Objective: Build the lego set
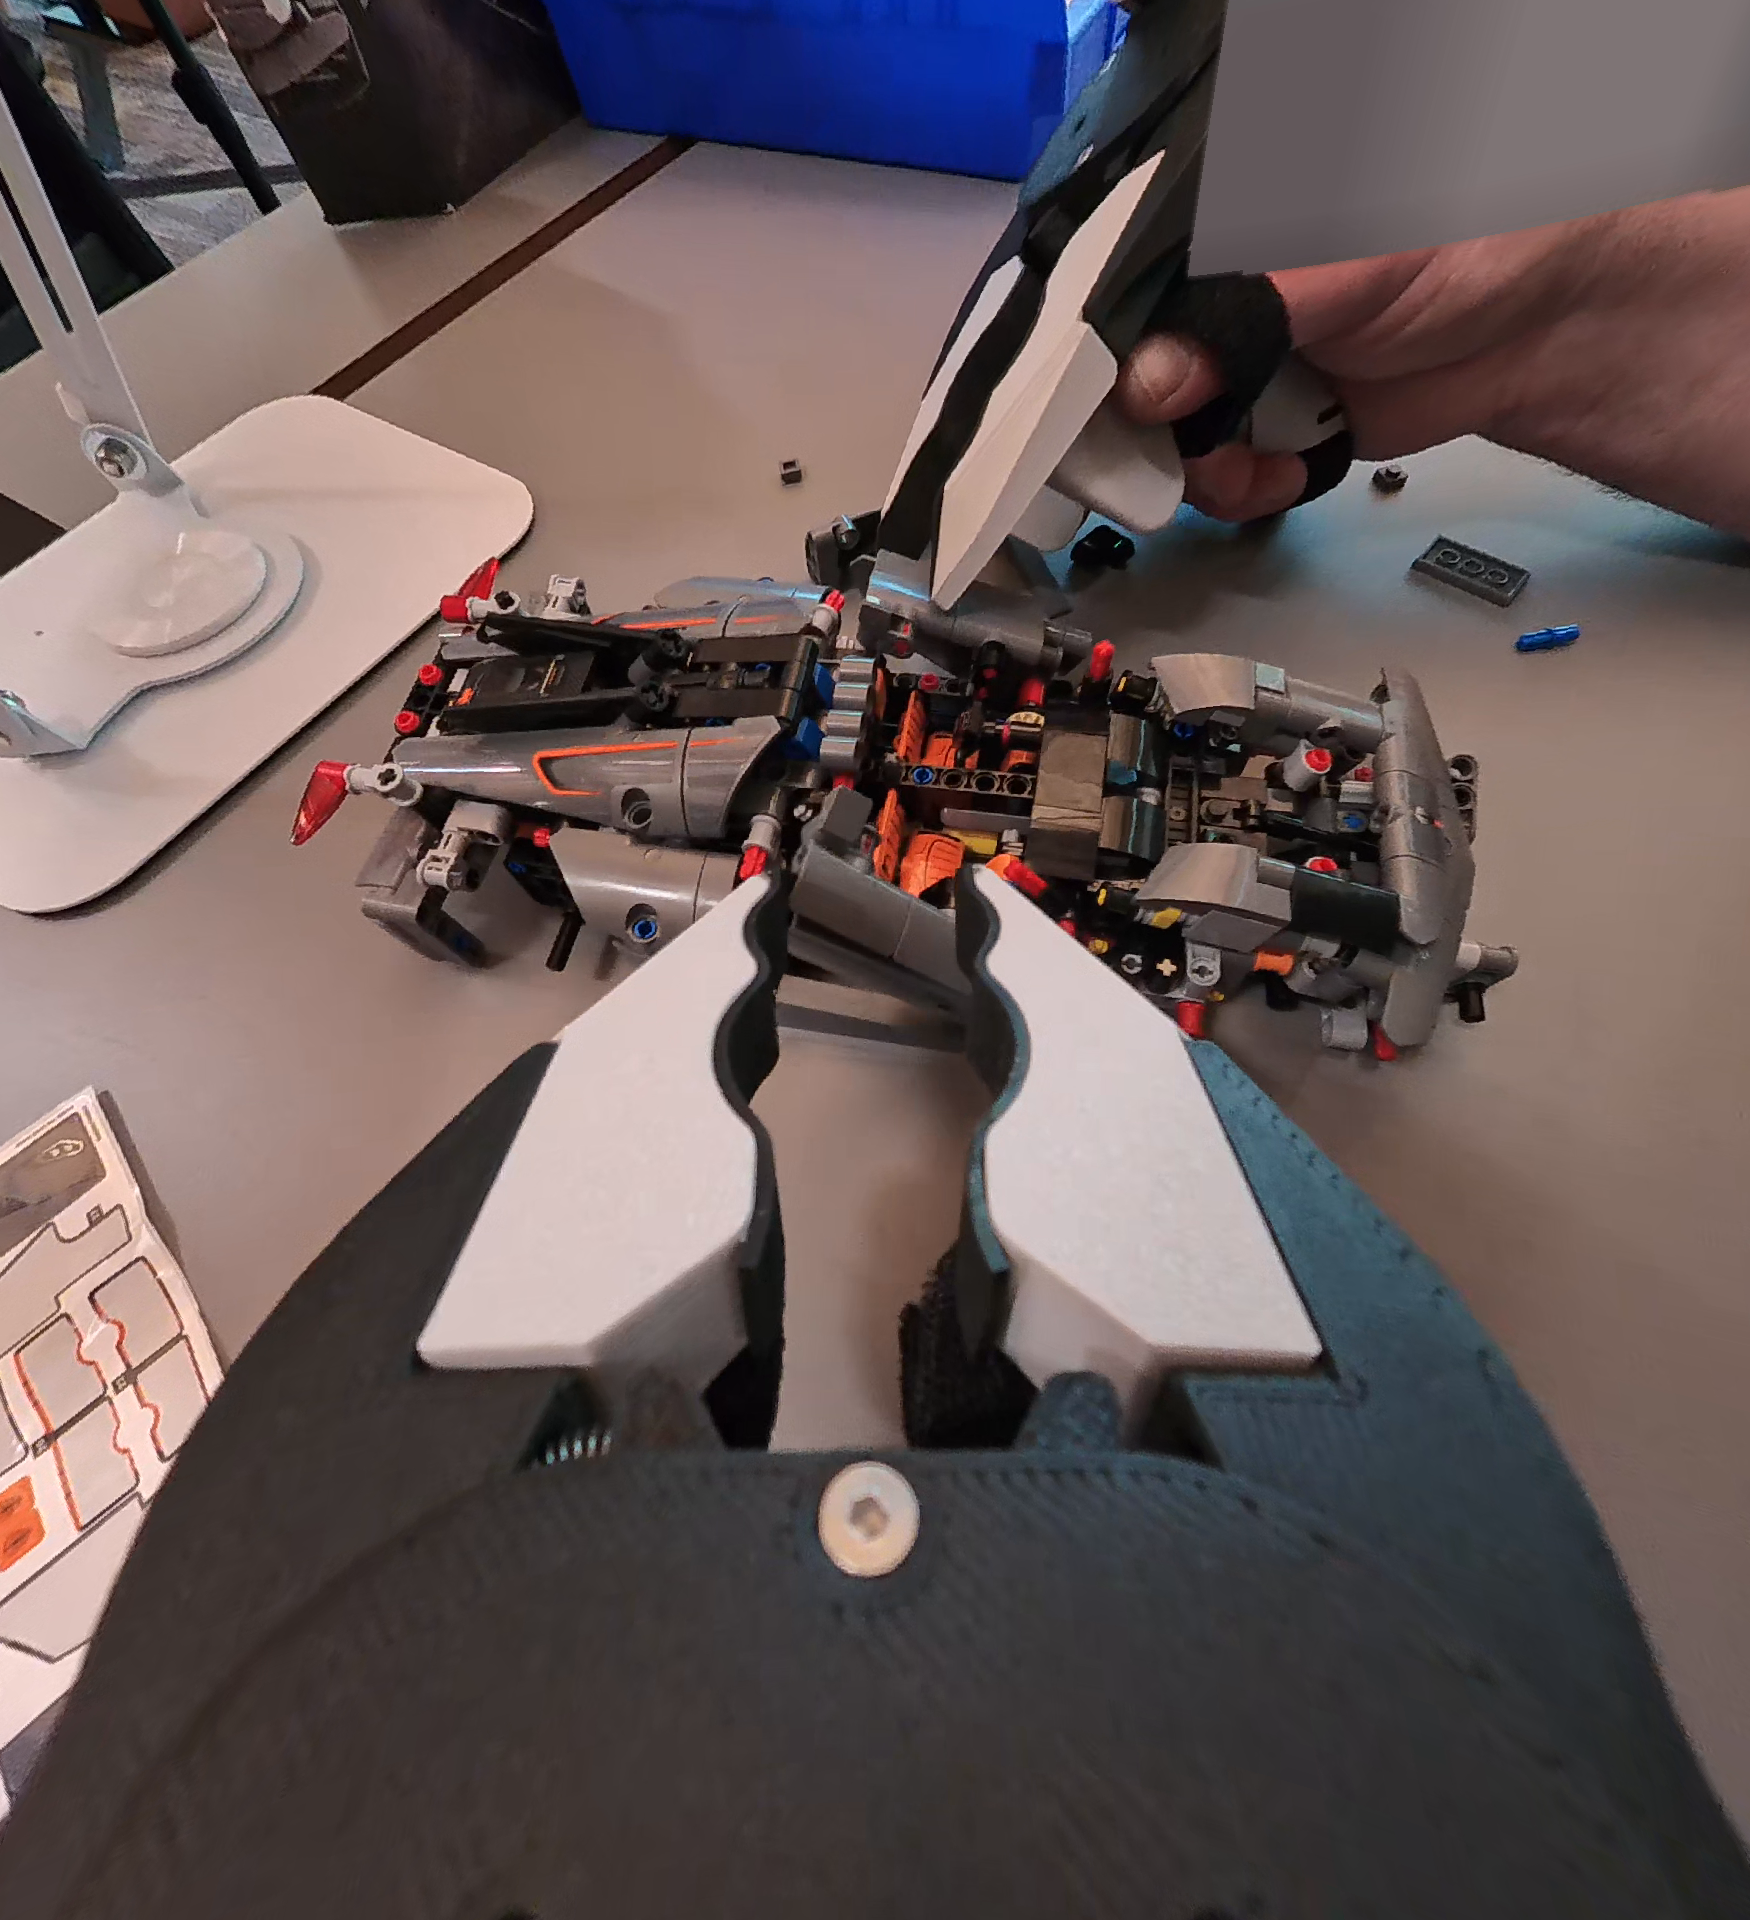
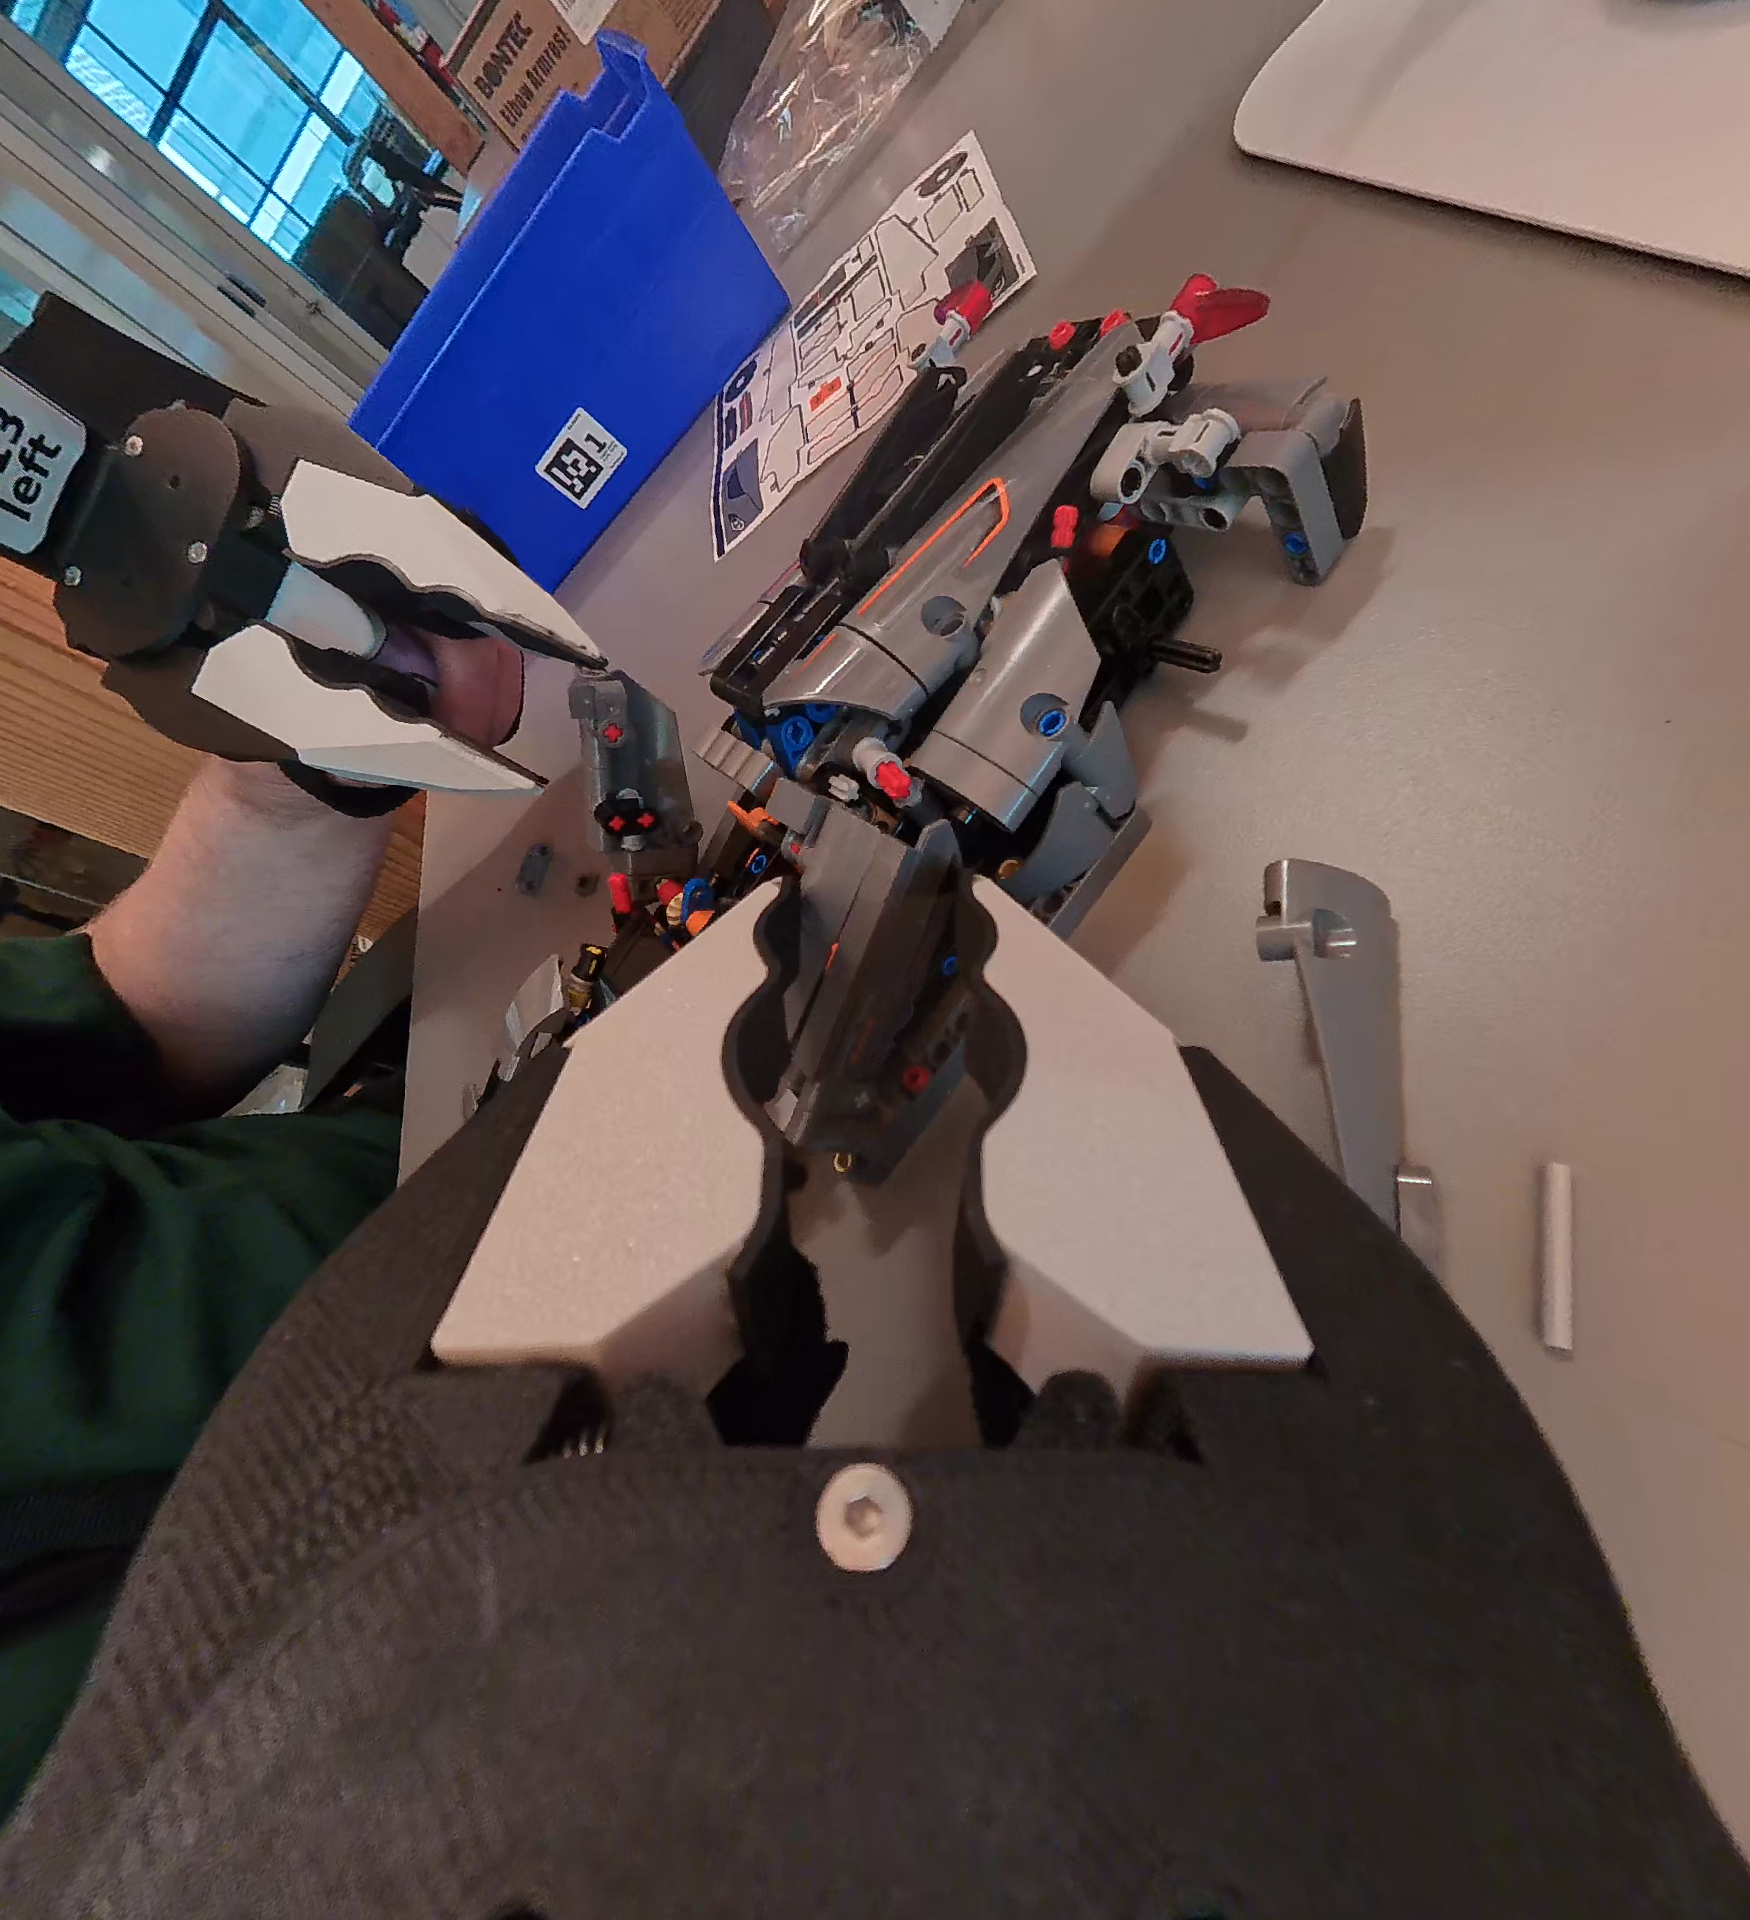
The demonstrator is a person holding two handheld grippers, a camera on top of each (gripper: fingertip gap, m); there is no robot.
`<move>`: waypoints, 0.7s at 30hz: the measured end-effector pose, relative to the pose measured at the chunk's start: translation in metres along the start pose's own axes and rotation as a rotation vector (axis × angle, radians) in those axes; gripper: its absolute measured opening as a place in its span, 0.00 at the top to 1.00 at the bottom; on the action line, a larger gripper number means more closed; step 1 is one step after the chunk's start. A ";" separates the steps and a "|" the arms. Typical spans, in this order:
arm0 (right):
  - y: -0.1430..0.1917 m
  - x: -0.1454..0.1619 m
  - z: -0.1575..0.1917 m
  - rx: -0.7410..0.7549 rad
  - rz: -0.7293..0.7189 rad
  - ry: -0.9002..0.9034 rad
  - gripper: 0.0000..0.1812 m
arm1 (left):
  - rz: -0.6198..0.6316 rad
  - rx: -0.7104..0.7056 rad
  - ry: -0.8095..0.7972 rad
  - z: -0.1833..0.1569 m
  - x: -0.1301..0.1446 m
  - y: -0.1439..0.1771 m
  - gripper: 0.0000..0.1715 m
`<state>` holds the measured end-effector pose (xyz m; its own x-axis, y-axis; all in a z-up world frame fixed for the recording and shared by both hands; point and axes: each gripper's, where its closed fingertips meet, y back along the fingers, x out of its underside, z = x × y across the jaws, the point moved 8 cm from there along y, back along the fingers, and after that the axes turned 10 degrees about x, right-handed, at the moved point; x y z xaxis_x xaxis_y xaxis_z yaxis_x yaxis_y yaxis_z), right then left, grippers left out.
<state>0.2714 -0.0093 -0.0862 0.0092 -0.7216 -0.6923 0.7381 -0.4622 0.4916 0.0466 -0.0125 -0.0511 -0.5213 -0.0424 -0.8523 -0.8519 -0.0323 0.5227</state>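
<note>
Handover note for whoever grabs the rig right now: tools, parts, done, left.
Left tool: jaws apart around the car's near-side grey door panel; whether it is clamped cannot be told.
Right tool: closed on the far-side door panel, which stands up from the car.
The car lies on the table, body mostly built, no wheels on.
Loose: blue pin, dark grey plate, grey curved panel, light grey rod. Sticker sheet beside the left tool.
Left: seat both door panels, add the loose parts; the stickers look unused.
</note>
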 end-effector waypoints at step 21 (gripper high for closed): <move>0.006 -0.001 0.004 -0.026 0.011 0.020 0.87 | 0.016 0.002 -0.066 -0.011 -0.003 0.002 0.84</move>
<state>0.2733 -0.0132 -0.0811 0.0310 -0.7160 -0.6975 0.7553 -0.4402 0.4855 0.0467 -0.0239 -0.0472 -0.5374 0.0231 -0.8430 -0.8432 -0.0306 0.5367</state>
